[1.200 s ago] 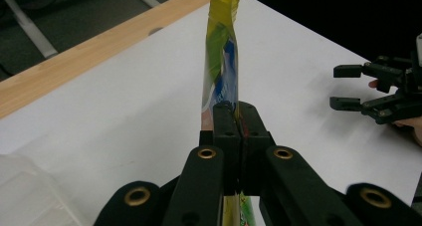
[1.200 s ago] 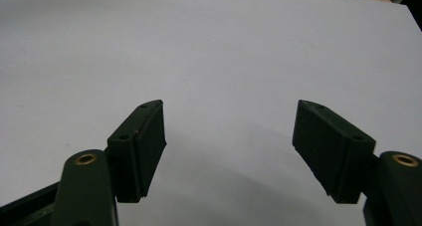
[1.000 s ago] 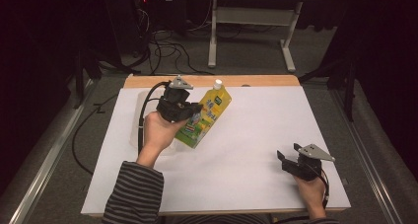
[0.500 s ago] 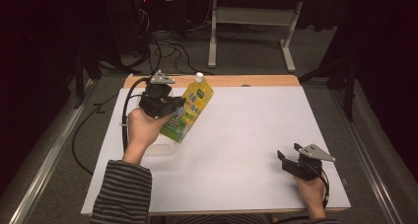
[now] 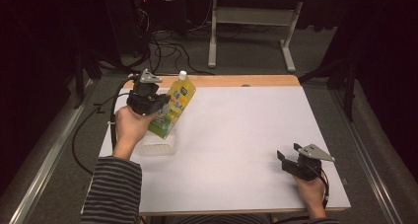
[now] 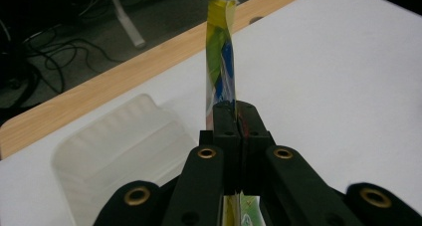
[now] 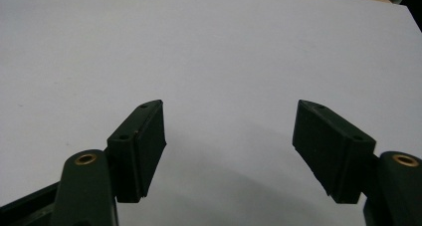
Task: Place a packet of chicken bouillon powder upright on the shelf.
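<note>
A yellow and green drink pouch with a white cap hangs tilted in the air over the table's left side, and my left gripper is shut on it. Along my left gripper's jaws the flattened pouch stands edge-on, its cap at the top. A clear plastic tray lies on the white table just below the pouch; the tray looks empty. My right gripper rests open near the front right corner. Between its wide-apart jaws lies bare white table.
A wooden strip borders the table's far edge. Cables and a metal desk frame sit on the grey floor beyond. A black cable trails from my left gripper off the table's left side.
My left gripper has carried the pouch leftward and slightly farther back, to a spot above the clear tray. My right gripper has stayed where it was, open.
</note>
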`<state>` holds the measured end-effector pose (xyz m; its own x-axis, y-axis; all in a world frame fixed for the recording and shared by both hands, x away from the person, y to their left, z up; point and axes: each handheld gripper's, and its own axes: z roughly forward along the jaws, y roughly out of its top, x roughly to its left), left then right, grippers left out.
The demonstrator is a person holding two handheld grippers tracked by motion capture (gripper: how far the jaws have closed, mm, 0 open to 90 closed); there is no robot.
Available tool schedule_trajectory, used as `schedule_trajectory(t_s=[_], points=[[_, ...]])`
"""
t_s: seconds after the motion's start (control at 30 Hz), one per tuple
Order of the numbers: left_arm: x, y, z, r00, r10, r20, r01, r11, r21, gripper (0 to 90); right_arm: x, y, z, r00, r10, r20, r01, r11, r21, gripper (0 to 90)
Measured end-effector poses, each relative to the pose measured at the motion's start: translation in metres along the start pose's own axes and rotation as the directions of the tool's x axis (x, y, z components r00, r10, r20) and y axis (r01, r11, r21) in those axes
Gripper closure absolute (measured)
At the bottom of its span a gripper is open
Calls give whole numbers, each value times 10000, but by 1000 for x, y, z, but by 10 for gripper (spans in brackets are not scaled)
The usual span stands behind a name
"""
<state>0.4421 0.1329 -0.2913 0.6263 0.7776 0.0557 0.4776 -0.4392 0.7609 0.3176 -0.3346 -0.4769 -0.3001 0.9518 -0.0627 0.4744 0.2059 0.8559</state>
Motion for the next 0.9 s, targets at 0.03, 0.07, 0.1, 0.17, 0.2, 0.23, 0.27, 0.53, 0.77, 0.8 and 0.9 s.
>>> schedule_trajectory(t_s=[0.03,0.07,0.1,0.17,0.2,0.23,0.27,0.53,0.77,0.8,0.9], points=[[2,-1,2,10000,-53,-3,53,10000,32,895,0,0,0,10000,-5,8,5,10000,17,296],[3,-3,3,9999,-108,-70,109,9999,38,896,0,0,0,10000,-16,-5,16,10000,36,296],[5,-4,5,9998,-169,-139,170,9998,39,895,0,0,0,10000,-13,-5,13,10000,56,296],[6,-6,8,9996,-205,-207,206,9998,50,895,0,0,1,10000,-47,-21,47,10000,33,296],[5,-8,12,9997,-73,-240,74,10000,58,895,0,0,1,10000,-38,-8,38,10000,81,295],[5,-8,12,9997,-73,-240,74,10000,58,894,0,0,1,10000,-38,-8,38,10000,81,295],[5,-9,14,9997,-43,-222,45,10000,53,894,0,0,1,10000,-67,-20,68,9999,114,295],[4,-14,24,9994,250,-254,-244,9994,239,892,1,0,1,10000,-42,17,42,10000,78,295],[8,-19,22,9997,207,-109,-197,9962,843,881,1,0,1,10000,-83,10,83,9999,64,295],[9,-19,22,9999,133,-96,-124,9954,949,878,1,0,1,10000,-59,1,59,10000,67,295],[13,-22,24,10000,-76,-36,79,9919,1266,863,1,0,0,10000,-75,6,75,10000,43,295]])
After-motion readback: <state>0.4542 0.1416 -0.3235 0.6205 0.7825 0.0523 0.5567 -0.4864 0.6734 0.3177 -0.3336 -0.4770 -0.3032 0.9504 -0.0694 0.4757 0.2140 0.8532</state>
